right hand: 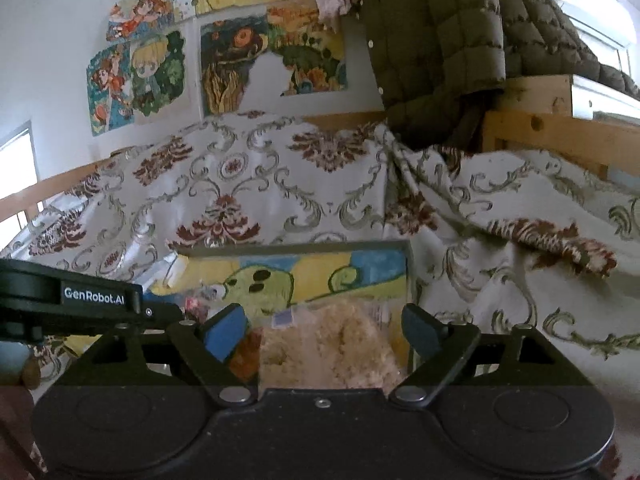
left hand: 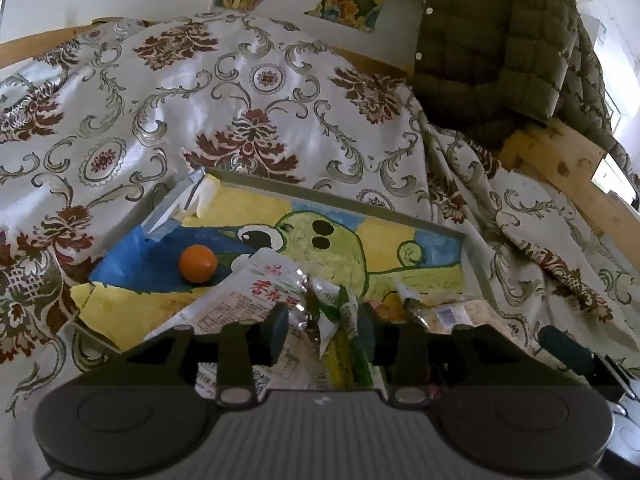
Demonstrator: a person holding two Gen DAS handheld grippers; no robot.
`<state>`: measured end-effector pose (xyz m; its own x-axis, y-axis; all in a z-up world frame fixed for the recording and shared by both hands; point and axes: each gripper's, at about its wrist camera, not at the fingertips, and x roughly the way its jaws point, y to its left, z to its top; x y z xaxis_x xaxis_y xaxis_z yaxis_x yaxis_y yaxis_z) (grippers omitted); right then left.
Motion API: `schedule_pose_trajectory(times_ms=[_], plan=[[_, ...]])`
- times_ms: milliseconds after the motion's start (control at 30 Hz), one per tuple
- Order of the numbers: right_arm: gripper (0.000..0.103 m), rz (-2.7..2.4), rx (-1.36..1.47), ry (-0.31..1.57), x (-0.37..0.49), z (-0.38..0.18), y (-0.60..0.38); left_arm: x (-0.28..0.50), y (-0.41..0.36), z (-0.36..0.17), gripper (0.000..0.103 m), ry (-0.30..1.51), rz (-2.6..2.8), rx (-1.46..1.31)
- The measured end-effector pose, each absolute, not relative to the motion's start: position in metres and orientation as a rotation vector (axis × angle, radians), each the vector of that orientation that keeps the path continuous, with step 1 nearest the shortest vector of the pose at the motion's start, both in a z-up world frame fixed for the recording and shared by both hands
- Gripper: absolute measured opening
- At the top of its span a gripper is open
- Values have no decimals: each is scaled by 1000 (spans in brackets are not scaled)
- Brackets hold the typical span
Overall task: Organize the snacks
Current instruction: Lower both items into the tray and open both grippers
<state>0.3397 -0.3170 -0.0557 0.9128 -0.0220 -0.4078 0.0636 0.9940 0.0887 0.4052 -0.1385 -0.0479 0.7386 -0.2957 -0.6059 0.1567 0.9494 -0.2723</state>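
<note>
A shallow tray (left hand: 474,256) lined with a green frog drawing lies on a patterned cloth. In it sit an orange ball-shaped fruit (left hand: 198,263), a white snack packet with red print (left hand: 256,292), and crumpled foil and green wrappers (left hand: 332,316). My left gripper (left hand: 323,330) is partly closed around the wrappers; a firm grip cannot be confirmed. In the right wrist view my right gripper (right hand: 328,330) is open over a clear bag of pale puffed snack (right hand: 332,348) at the tray's (right hand: 408,276) near right corner. The left gripper's body (right hand: 80,304) shows at left.
A floral cloth (left hand: 240,92) covers the surface and drapes in folds at right (right hand: 540,240). A dark green quilted jacket (left hand: 492,40) hangs over a wooden frame (left hand: 568,168) at back right. Drawings (right hand: 224,60) are on the wall behind.
</note>
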Motion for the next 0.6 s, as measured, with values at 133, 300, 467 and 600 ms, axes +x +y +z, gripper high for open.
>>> schedule_pose_trajectory(times_ms=[133,300,467,600], plan=[[92,-50,112,401,336,-48,-321,401,-139,-41,55,683,-249,-212],[95,-57,126,390,333,-42,-326,396,-141,-34,64,662,-248,-207],[99,-68,135,381,330,-38,-329,391,-136,-28,84,627,-222,-231],[102,-74,147,377,327,-33,-331,384,-131,-23,93,602,-196,-232]])
